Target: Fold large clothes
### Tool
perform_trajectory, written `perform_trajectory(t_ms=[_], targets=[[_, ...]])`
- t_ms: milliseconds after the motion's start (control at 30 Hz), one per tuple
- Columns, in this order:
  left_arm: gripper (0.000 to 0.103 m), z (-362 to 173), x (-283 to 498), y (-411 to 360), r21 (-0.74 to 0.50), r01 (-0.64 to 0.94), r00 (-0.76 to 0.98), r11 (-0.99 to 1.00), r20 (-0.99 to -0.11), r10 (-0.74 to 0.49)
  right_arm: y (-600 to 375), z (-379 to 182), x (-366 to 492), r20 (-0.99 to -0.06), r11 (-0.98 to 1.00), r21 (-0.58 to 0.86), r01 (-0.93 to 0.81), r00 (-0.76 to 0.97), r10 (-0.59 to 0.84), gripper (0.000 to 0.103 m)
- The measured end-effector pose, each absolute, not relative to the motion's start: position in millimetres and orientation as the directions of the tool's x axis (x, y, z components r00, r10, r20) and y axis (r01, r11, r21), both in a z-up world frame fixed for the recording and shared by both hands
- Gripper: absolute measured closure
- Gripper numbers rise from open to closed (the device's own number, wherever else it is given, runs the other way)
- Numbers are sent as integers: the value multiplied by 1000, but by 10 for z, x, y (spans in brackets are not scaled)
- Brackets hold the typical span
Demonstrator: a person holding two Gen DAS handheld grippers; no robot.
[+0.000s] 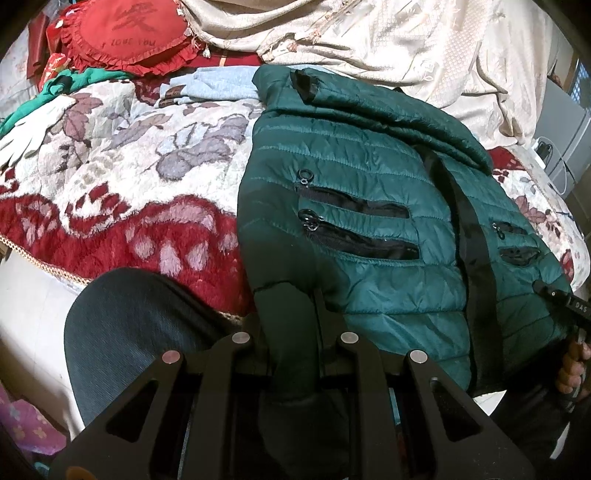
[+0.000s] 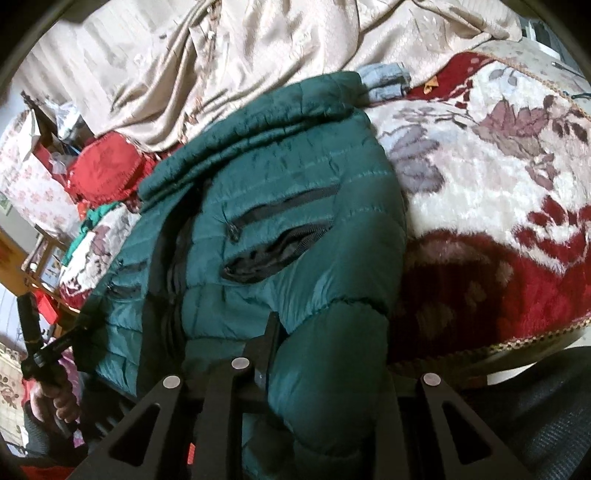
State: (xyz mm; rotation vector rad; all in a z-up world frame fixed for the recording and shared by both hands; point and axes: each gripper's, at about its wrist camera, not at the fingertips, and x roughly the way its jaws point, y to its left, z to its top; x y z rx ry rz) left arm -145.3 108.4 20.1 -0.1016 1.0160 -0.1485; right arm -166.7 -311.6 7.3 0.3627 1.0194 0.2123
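A dark green quilted jacket lies front up on the bed, its zip pockets showing and its upper part folded over. In the left wrist view my left gripper is shut on the near left corner of the hem, with fabric bunched between the fingers. Seen from the right wrist, the jacket runs away from my right gripper, which is shut on the near right corner. The padding hides one of its fingers. Each gripper also shows in the other view, at the jacket's far edge, held by a hand.
A red and cream floral blanket covers the bed. A beige satin cover is heaped behind the jacket. A red heart cushion, a light blue folded cloth and a white glove lie to the left. A person's knee is at the bed's edge.
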Motion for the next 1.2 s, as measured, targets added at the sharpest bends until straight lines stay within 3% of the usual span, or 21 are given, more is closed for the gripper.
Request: perform_trajectory(t_ms=[267, 400, 433, 533, 567, 600, 633, 800, 1000, 1200], targets=[[84, -3, -1473, 1112, -188, 94, 437, 978, -875, -210, -3128, -56, -1686, -837, 917, 397, 31, 423, 348, 68], [72, -125, -1485, 1125, -227, 96, 383, 969, -890, -247, -3074, -61, -1711, -839, 920, 391, 7, 413, 353, 67], [65, -140, -1487, 1126, -236, 100, 377, 967, -890, -256, -3069, -61, -1713, -840, 920, 392, 3, 410, 356, 67], [62, -171, -1499, 1114, -250, 113, 360, 962, -892, -274, -3024, -24, -1734, -832, 920, 391, -26, 417, 366, 70], [64, -156, -1513, 1114, -249, 121, 368, 961, -888, -276, -3003, 16, -1752, -823, 918, 395, -47, 426, 376, 74], [87, -133, -1529, 1121, -248, 120, 380, 961, -883, -275, -2988, 53, -1768, -817, 919, 390, -57, 439, 374, 81], [91, -111, -1538, 1140, -239, 116, 394, 964, -880, -266, -2979, 91, -1783, -813, 921, 385, -62, 449, 371, 83], [92, -13, -1575, 1254, -273, 106, 437, 956, -851, -291, -3085, 186, -1834, -763, 900, 430, -67, 507, 402, 85], [92, 265, -1638, 1432, -358, 73, 556, 931, -760, -336, -3187, 456, -1993, -623, 870, 472, -141, 645, 443, 85], [92, 571, -1721, 1500, -397, 71, 635, 915, -690, -349, -3188, 672, -2096, -576, 870, 459, -180, 685, 446, 85]])
